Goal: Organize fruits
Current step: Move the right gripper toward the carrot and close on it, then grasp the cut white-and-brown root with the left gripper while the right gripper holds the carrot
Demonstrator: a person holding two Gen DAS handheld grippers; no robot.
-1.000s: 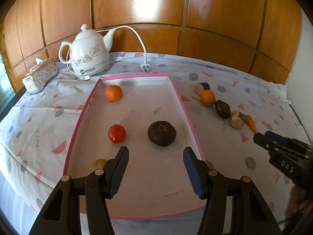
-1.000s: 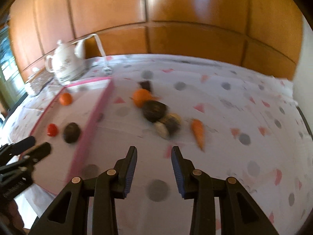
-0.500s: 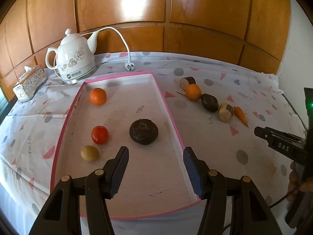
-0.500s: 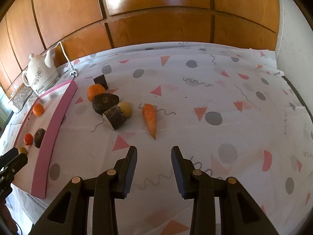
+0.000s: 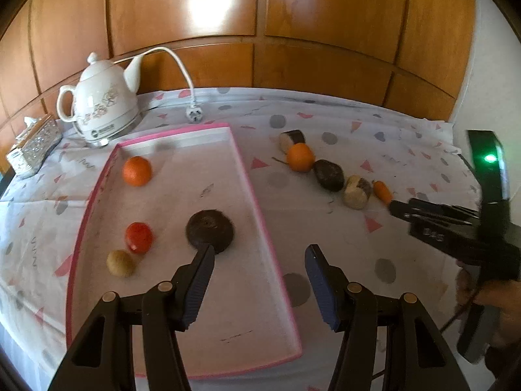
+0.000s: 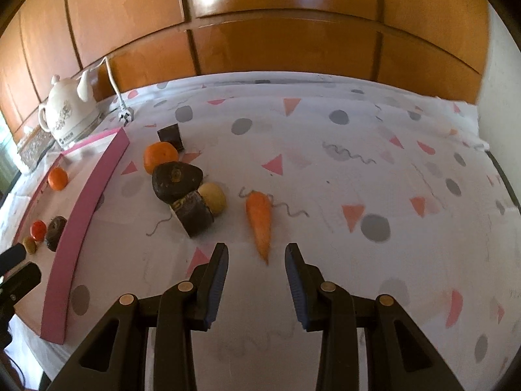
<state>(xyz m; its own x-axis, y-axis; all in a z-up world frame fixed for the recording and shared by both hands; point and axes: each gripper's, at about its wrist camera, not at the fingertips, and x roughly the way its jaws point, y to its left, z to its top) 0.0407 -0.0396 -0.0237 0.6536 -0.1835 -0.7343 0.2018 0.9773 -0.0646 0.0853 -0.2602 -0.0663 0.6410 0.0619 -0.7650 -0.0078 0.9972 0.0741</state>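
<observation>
I find the pink tray point(image 5: 260, 205) holding four items: an orange point(image 5: 137, 171) at the far left, a red tomato point(image 5: 139, 237), a small tan fruit point(image 5: 120, 263) near it, and a dark round fruit point(image 5: 210, 230) toward the middle. Outside the tray, to its right on the tablecloth point(image 6: 358, 163), a row is left: a dark cut piece point(image 6: 170, 137), a second orange point(image 6: 160, 157), a dark lumpy fruit point(image 6: 176, 177), another cut piece point(image 6: 192, 215) touching a pale round one point(image 6: 213, 198), and a carrot point(image 6: 259, 220).

My left gripper point(image 5: 259, 273) hangs over the tray's near end, jaws moderately apart, holding nothing. My right gripper point(image 6: 256, 272) has narrower jaws, also empty, with the carrot's tip just beyond them.

I judge the sorting under half done. The carrot appears next.
</observation>
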